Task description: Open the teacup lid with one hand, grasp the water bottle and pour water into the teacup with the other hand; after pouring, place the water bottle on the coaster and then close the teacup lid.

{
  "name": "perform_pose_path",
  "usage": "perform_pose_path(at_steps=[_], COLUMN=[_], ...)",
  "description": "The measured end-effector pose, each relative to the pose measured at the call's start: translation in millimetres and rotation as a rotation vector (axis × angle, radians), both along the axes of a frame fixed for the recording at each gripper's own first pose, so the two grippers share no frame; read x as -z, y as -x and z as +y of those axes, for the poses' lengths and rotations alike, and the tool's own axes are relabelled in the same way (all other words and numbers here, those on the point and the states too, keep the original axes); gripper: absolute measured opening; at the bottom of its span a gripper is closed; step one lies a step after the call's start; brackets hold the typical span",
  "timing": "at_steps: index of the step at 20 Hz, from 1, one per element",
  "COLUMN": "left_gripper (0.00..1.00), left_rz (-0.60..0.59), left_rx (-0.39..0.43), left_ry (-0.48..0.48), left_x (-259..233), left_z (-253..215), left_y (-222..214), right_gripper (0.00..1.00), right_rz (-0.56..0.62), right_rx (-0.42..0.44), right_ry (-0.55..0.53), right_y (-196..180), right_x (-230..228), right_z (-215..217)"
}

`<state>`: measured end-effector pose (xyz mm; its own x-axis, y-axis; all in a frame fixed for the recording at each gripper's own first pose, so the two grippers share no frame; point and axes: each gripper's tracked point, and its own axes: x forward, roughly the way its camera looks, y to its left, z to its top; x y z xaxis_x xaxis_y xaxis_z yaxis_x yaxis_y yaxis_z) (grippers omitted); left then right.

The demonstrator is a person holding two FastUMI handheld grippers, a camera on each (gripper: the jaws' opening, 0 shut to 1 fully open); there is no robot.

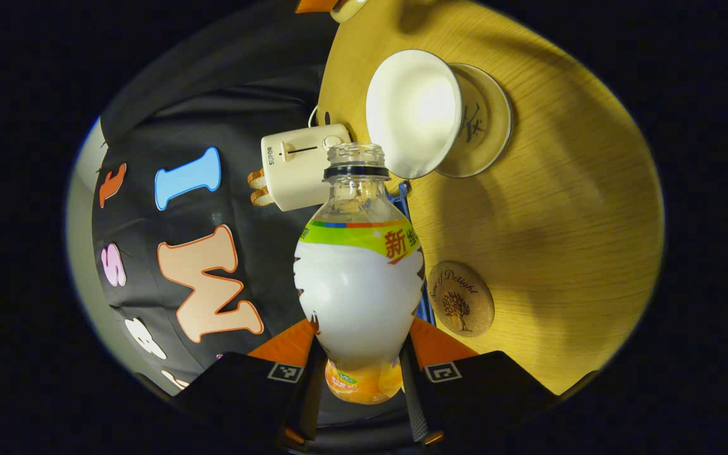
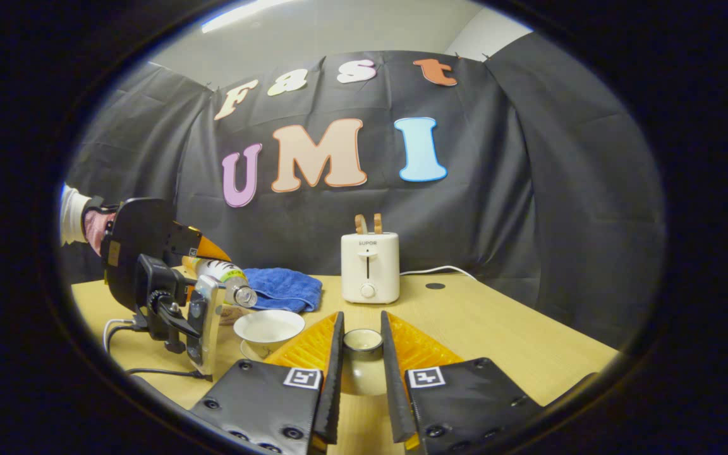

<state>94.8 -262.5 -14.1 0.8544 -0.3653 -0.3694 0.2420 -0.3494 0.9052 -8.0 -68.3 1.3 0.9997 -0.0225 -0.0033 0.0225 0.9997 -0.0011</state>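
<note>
Left gripper grips a clear plastic water bottle with a green and orange label, both of its fingers pressed against the bottle's lower body. In the left gripper view the bottle is uncapped and tipped on its side, its open mouth pointing toward a white ceramic teacup that stands on a pale saucer. In the right gripper view the same gripper is seen at the left, held by a hand in a white sleeve, with the bottle slanting down and its mouth just above and beside the cup's rim.

Right gripper holds the round white teacup lid between its 2 fingers, low over the table and apart from the cup; the lid's ringed knob faces up.

Everything rests on a light wooden table. Along its far edge a blue folded towel lies to the left of a cream 2-slot toaster, which carries 2 slices of bread and trails a white cord. A round cork coaster printed with a small tree lies flat and bare on the table, near the bottle and well apart from the saucer.
</note>
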Motion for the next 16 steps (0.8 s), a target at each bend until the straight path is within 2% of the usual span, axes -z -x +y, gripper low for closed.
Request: perform_pose_path(at_steps=[9,16], left_gripper=[0.54,0.54], left_rz=[-0.046,-0.098], left_rx=[0.027,0.053], left_ry=[-0.090,-0.195], left_x=[-12.1,-34.2], left_z=[-2.9,-9.1], left_y=[-1.8,-7.4], right_gripper=[0.35,0.35], right_rz=[0.000,-0.001], right_rx=[-0.003,-0.003], right_ry=[0.000,0.000], right_y=[0.3,0.4], right_x=[0.3,0.7], right_z=[0.4,0.4])
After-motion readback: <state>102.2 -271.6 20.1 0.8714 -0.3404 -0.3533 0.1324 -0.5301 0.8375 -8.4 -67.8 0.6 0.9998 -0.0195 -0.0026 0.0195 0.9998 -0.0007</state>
